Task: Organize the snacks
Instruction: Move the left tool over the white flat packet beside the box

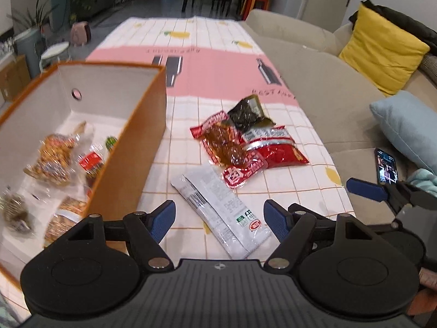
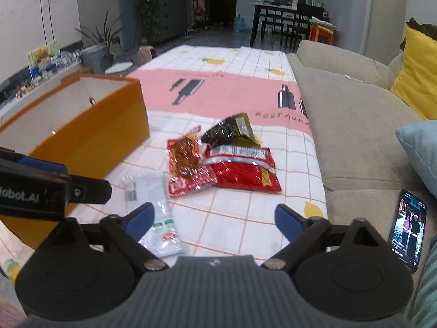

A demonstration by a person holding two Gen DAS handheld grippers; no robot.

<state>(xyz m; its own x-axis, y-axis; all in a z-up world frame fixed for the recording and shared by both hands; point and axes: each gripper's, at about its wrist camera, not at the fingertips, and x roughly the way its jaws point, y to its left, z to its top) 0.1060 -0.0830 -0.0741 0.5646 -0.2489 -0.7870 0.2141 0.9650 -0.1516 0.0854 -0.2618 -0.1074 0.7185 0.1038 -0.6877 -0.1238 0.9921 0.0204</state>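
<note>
Orange cardboard forms the box (image 1: 131, 147) seen at the left in the left wrist view, and several crinkly snack bags are already lying inside it on its white bottom. On the checked cloth of the counter (image 1: 218, 35) a long white packet (image 1: 221, 207) is lying flat just in front of the left gripper (image 1: 220, 217), between its blue pads. Its long axis runs diagonally, from upper left to lower right. The left gripper is released and nothing is grasped. Further away a small heap is seen: a clear bag with brown content (image 1: 224, 145), a glossy red bag (image 1: 275, 147) and a dark green packet (image 1: 248, 112).

In the right wrist view the right gripper (image 2: 215, 218) is also spread wide and empty. The white packet (image 2: 155, 213) lies at its left finger, so the left hand is judged nearer to it. The red bag (image 2: 243, 172) lies straight ahead.
</note>
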